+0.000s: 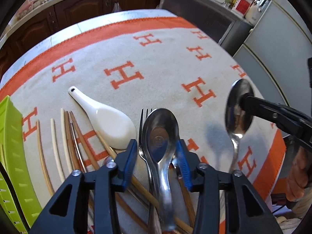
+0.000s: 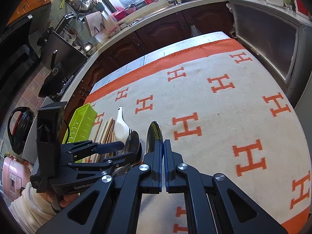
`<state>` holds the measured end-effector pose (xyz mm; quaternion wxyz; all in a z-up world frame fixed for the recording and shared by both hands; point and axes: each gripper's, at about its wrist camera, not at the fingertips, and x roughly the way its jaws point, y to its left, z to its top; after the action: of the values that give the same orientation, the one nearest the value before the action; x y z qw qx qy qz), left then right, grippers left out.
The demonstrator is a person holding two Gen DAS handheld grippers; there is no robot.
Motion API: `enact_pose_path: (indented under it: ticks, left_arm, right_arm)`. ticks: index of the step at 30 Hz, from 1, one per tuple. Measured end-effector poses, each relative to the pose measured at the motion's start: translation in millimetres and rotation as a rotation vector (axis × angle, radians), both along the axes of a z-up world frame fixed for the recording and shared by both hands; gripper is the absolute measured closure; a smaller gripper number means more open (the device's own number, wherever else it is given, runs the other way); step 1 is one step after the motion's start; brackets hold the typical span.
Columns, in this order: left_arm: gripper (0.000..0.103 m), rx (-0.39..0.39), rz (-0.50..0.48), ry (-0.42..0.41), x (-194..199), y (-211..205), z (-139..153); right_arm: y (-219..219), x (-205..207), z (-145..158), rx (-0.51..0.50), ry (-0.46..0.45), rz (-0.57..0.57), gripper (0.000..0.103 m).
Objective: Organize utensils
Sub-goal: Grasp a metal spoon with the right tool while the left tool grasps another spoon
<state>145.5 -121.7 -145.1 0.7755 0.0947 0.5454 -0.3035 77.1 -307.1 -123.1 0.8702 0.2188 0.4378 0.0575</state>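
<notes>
A steel spoon (image 1: 159, 132) lies on a heap of chopsticks (image 1: 56, 146), with a fork (image 1: 143, 128) along its left side. My left gripper (image 1: 157, 142) is open and straddles this spoon's bowl; a small gap shows at the left pad (image 1: 130, 156). In the right wrist view the left gripper (image 2: 130, 150) stands over the same spoon (image 2: 132, 142). My right gripper (image 2: 163, 142) is shut on the bowl of a second steel spoon (image 2: 154, 136). That spoon (image 1: 238, 109) hangs above the cloth, handle down. A white ceramic spoon (image 1: 109, 120) lies beside the chopsticks.
A lime-green slotted basket (image 1: 11, 156) stands at the table's left edge, also seen as the basket (image 2: 81, 120) behind the chopsticks. The orange and cream H-patterned cloth (image 1: 156, 68) covers the table. Dark wood cabinets (image 2: 165, 31) and a grey cabinet (image 2: 269, 44) ring the table.
</notes>
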Motion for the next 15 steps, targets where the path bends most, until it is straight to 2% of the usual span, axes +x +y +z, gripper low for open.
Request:
enact_pose_path:
  ticks: [2,6,8,9,15]
  left_arm:
    - [0.07,0.007,0.008,-0.018,0,-2,1]
    - [0.085,0.019,0.035,-0.038,0,-2,1]
    - [0.088,0.019,0.045,-0.048,-1,-1,1]
    - [0.094,0.019,0.05,-0.055,-1,-1,1]
    - [0.099,0.018,0.056,-0.07,-11,-3,4]
  right_arm:
    - [0,1,0,-0.003,-0.001,0.001,0.101]
    - [-1,1,-3,0.003,0.0,0.001,0.101]
    - [-2,2,-5,0.006,0.002,0.001,0.101]
    - [-2,2,-6,0.007,0.004,0.0,0.101]
    - [-4,2,-9,0.026,0.008,0.006,0.101]
